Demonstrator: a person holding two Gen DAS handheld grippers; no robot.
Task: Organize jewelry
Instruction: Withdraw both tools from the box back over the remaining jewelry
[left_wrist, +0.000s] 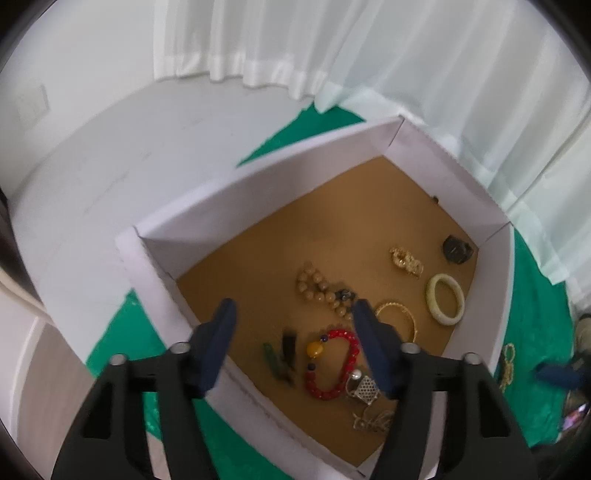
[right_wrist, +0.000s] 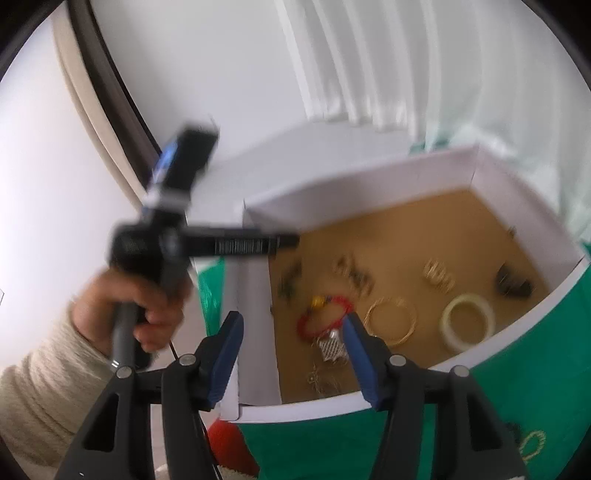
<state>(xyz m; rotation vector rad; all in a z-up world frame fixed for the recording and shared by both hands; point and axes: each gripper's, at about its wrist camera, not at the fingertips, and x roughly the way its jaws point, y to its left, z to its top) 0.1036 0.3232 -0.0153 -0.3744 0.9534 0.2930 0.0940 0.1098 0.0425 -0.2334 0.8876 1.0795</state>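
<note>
A white-walled box (left_wrist: 207, 206) with a brown floor holds jewelry: a red bead bracelet (left_wrist: 338, 363), a tan bead bracelet (left_wrist: 317, 286), a gold bangle (left_wrist: 400, 319), a pale jade bangle (left_wrist: 445, 299), a gold chain piece (left_wrist: 406, 260), a dark piece (left_wrist: 458, 249) and a silver mesh pendant (left_wrist: 364, 387). My left gripper (left_wrist: 295, 317) is open and empty above the box's near-left corner. My right gripper (right_wrist: 293, 325) is open and empty over the box's near wall (right_wrist: 314, 408); the red bracelet (right_wrist: 321, 314) and jade bangle (right_wrist: 467, 323) show beyond it.
The box stands on a green cloth (left_wrist: 535, 332). A gold chain (left_wrist: 508, 363) lies on the cloth right of the box; it also shows in the right wrist view (right_wrist: 532, 443). White curtains (left_wrist: 406, 55) hang behind. The hand holding the left gripper (right_wrist: 147, 295) is left of the box.
</note>
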